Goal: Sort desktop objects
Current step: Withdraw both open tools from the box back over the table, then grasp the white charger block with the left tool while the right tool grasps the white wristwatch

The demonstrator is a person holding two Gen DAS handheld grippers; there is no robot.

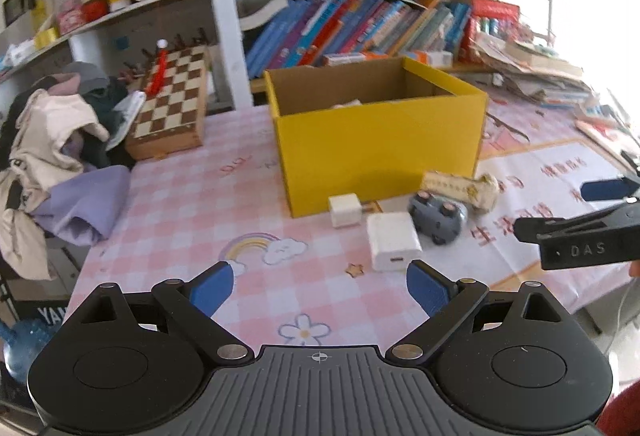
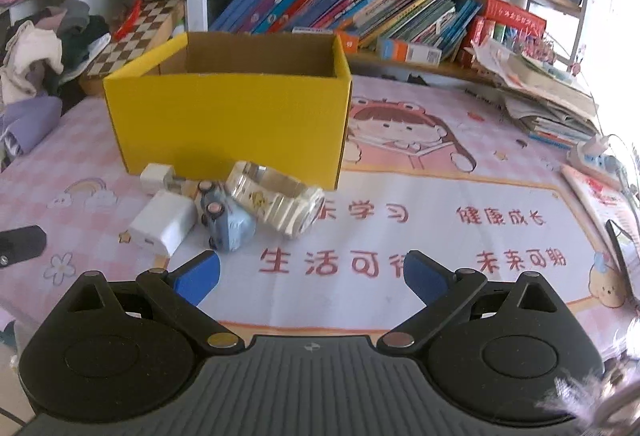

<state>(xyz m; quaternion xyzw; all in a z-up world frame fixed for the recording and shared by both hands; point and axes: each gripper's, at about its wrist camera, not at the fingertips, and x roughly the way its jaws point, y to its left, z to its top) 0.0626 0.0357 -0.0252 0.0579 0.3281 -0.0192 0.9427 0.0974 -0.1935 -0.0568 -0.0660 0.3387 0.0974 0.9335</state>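
Both grippers empty, jaws spread wide. Left hand-held gripper (image 1: 320, 286) hovers over the pink checked tabletop (image 1: 180, 220), lined up just short of the large white charger (image 1: 394, 241). Right hand-held gripper (image 2: 312, 272) sits over the printed mat, nothing between its blue pads (image 2: 198, 276).

Things left to sort sit in a tight cluster against the front wall of the yellow cardboard box (image 1: 376, 140):
- small white plug cube (image 1: 344, 210), touching or nearly touching the box front
- large white charger, just in front of the cube
- blue-grey toy car (image 1: 438, 216), on its side, wheels showing, pressed against the charger
- cream wrapped packet (image 2: 276, 198), leaning on the car

Something pale already lies inside the box — too hidden to name.

My read: next pick is the charger with the left gripper, since it's nearest and squarely ahead. To do it well:
- come down with the pads astride the charger's narrow sides, not its broad face
- smooth plastic, so close fully and squarely before lifting
- the car touches the charger's right side; slide in from the open left/front side or the far finger will shove the car
- lift clear above the box rim before moving over, then release low inside

Right gripper is better placed for the packet or car — keep the two arms apart, they're close in the left wrist view.
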